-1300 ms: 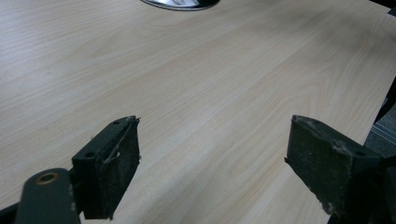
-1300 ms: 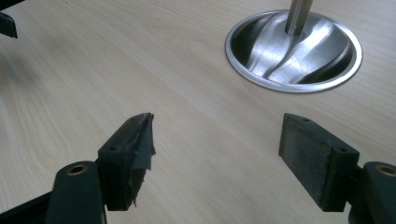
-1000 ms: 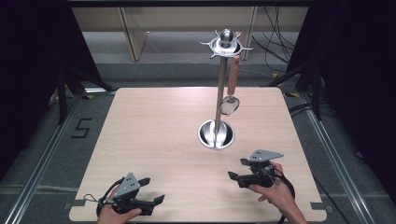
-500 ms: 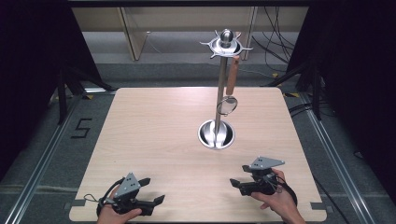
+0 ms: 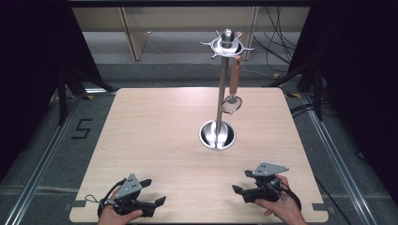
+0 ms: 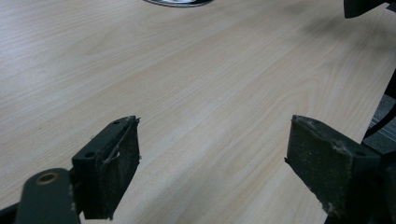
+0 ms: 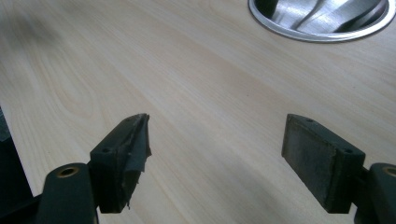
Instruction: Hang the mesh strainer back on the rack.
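High view: left tongs [image 5: 152, 192] and right tongs [image 5: 240, 184], just widening, rest released, nothing between them, on the table [image 5: 155, 131].

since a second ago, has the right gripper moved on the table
Yes. The right gripper has drawn back toward the table's near edge, away from the stand's round base. Its jaws have just been opening, with nothing between them.

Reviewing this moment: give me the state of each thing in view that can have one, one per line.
left gripper: open, nothing between the jaws, low over the table.
right gripper: open, jaws just opened wider, nothing between them.
utensil stand: upright on its round base.
wooden-handled utensil: hanging from the stand's top ring, apart from both grippers.
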Available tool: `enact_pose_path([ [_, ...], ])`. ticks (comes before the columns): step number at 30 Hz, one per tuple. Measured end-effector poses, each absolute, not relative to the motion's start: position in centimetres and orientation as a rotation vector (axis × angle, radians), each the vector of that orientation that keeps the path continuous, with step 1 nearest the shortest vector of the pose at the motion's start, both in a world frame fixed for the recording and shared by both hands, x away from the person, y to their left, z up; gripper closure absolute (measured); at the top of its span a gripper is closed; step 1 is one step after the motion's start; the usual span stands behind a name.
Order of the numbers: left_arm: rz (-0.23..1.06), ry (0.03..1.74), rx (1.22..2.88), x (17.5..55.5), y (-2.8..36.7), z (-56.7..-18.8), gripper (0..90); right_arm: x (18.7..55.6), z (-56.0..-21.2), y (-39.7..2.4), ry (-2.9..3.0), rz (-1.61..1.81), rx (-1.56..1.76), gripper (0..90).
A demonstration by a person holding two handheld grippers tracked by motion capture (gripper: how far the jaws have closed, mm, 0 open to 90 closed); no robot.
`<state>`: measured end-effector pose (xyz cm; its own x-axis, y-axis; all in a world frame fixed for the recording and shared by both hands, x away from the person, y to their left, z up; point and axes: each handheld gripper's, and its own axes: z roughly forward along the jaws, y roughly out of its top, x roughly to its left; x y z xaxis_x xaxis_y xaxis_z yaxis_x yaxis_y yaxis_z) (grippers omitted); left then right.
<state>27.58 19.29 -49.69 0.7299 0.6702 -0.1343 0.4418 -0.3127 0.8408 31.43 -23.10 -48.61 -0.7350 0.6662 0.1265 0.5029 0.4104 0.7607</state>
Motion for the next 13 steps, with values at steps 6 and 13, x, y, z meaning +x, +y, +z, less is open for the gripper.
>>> enact_pose_path([
  [6,0.300,0.854,1.963,27.56,19.28,-49.69,16.6,31.31,-48.66,-23.26,2.462,1.222,1.060,24.3],
  [13,0.298,0.849,1.963,27.60,19.30,-49.68,16.6,31.28,-48.74,-23.36,2.456,1.212,1.076,24.3],
])
